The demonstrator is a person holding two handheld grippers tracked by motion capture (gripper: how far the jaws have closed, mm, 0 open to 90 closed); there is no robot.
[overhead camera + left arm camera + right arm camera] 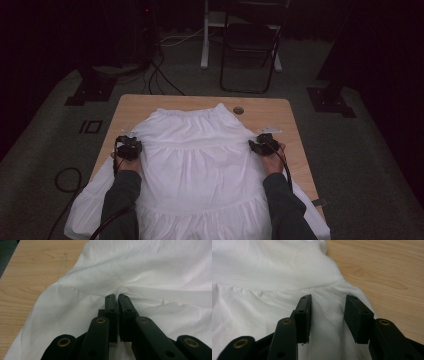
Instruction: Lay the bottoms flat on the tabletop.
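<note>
A white tiered skirt [195,165] lies spread flat on the wooden table [270,112], waistband at the far end, hem hanging over the near edge. My left gripper [129,146] rests on the skirt's left side; in the left gripper view its jaws [116,297] are shut, pinching a fold of the white cloth [140,270] near a seam. My right gripper [264,145] sits at the skirt's right edge. In the right gripper view it [328,300] stands open, jaws pressed down on the fabric [262,270] with cloth between them, ungripped.
A round cable hole [238,110] sits in the table's far right part. A small white tag or scrap [270,130] lies just beyond the right gripper. A folding chair [250,45] and stand bases stand on the carpet behind the table. Bare wood [387,267] flanks the skirt on both sides.
</note>
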